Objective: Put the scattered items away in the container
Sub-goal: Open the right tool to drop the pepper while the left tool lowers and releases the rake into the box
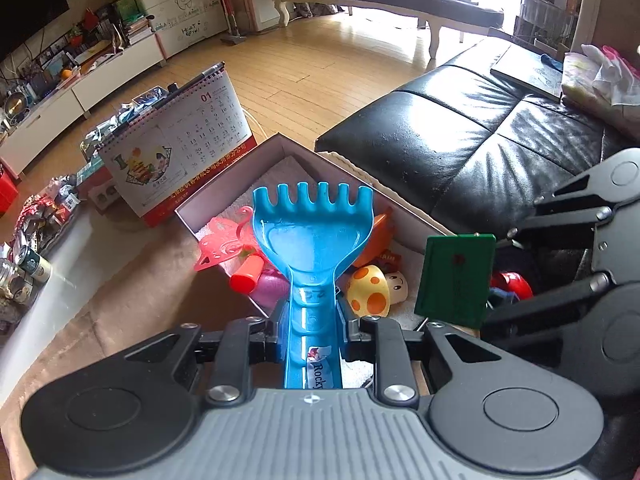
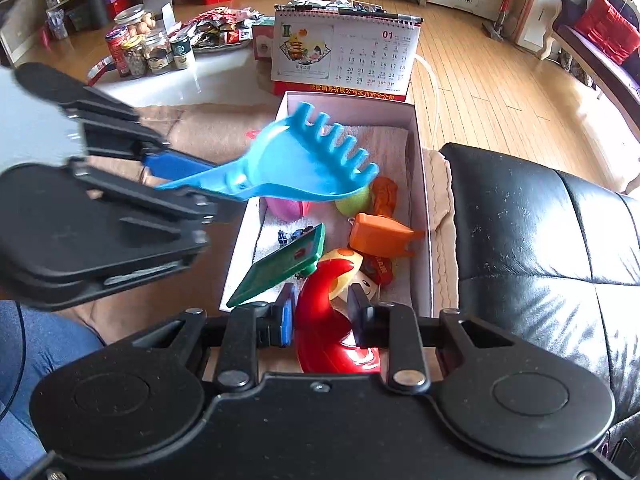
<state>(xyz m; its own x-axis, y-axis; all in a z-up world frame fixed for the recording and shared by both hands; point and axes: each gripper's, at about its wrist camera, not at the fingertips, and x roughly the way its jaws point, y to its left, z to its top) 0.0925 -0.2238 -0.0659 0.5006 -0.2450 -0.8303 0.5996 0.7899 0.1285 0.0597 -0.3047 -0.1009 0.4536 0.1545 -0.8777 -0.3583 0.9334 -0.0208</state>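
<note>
Over a crowded living-room table (image 2: 224,92), you hold two toys above the open box (image 2: 420,184) that serves as the container. Your left gripper (image 1: 312,334) has its jaws clamped on the handle of a blue plastic rake (image 1: 314,236), whose tines point away from you over the box's far end. Your right gripper (image 2: 320,320) has its jaws closed on a glossy red curved toy (image 2: 324,320), poised over the near end of the box.

The box, lined with a white towel (image 2: 384,144), sits on a beige cloth (image 2: 208,124) just beside a black leather sofa (image 2: 540,240). Inside it lie an orange plastic piece (image 2: 380,236), a yellow mushroom toy with orange spots (image 1: 370,290), a pink egg-shaped toy (image 2: 284,206) and a yellow-green ball (image 2: 354,202). A green flat card (image 2: 280,266) stands tilted near the box's left wall, close to the red toy. A pink cut-out shape (image 1: 222,242) and a red cylinder (image 1: 248,276) rest at the box's left edge in the left wrist view.

A desk calendar (image 2: 348,60) stands upright right behind the box's far wall. Jars (image 2: 148,52) and snack packets (image 2: 216,32) crowd the table's far side.
</note>
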